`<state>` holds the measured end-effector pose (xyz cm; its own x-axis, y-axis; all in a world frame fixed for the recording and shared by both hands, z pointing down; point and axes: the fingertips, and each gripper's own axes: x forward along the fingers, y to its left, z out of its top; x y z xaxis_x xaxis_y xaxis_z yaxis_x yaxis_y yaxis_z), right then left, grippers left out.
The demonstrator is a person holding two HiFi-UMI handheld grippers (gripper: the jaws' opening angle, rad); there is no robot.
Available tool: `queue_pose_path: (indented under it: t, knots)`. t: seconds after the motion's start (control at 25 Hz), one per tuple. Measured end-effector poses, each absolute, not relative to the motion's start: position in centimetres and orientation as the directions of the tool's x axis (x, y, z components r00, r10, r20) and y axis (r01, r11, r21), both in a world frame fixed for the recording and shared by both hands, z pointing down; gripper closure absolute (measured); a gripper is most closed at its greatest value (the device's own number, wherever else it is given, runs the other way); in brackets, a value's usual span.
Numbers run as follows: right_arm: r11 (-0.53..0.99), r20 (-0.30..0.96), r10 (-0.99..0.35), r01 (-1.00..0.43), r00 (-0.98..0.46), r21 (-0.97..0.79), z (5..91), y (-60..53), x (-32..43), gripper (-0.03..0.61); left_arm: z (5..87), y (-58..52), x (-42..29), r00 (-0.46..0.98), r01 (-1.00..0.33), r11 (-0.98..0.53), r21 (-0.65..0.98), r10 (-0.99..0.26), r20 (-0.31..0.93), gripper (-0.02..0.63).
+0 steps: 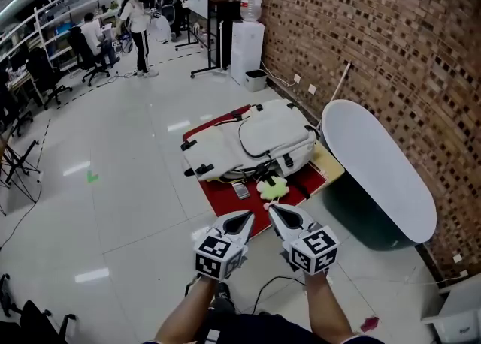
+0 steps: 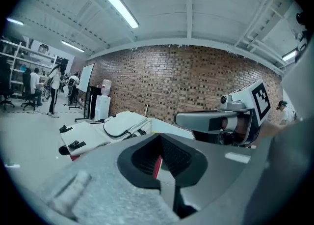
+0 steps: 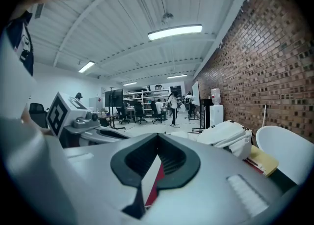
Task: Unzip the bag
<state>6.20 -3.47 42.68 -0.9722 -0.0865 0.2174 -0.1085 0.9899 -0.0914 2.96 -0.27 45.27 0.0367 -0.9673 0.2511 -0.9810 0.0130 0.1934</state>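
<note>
A cream-white backpack point(image 1: 255, 143) lies flat on a red mat point(image 1: 225, 194) on the floor, with black straps and buckles along its edges. Both grippers hover side by side in the air short of the mat, pointing toward the bag. My left gripper point(image 1: 246, 217) is shut with nothing in it. My right gripper point(image 1: 273, 209) is likewise shut and empty. From the left gripper view the bag point(image 2: 120, 125) lies ahead, beyond the closed jaws point(image 2: 159, 139), and the right gripper point(image 2: 216, 120) shows alongside. In the right gripper view the bag point(image 3: 226, 133) sits ahead to the right.
A white oval table point(image 1: 376, 162) stands right of the bag against the brick wall. A green soft toy point(image 1: 273, 187) and a small dark item lie on the mat's near edge. A water dispenser point(image 1: 248, 42) and a whiteboard stand farther back. People work at desks at far left.
</note>
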Motion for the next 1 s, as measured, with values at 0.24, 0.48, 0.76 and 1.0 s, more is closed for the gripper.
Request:
queue_pose_path:
  t: [0.24,0.48,0.76,1.0]
  knots:
    - [0.977,0.238,-0.170,-0.194,-0.956,-0.083,43.0,-5.7,2.4,0.572,45.5,-3.3,-1.9,0.097,-0.976,-0.044,0.214,-0.964,0.245,0.612]
    - [0.958,0.314,-0.231,-0.271,-0.921,-0.091,45.0,-7.3,2.1,0.572,47.8,-5.9,-3.8,0.142,-0.963,-0.068,0.262,-0.951,0.275,0.612]
    - [0.955,0.333,-0.247,-0.288,-0.910,-0.078,46.3,-13.5,0.5,0.572,50.1,-11.9,-4.8,0.137,-0.968,-0.056,0.243,-0.934,0.330,0.611]
    - [0.963,0.339,-0.221,-0.259,-0.914,-0.070,48.3,-18.9,-1.1,0.572,53.1,-18.2,-6.0,0.095,-0.973,-0.005,0.229,-0.919,0.383,0.611]
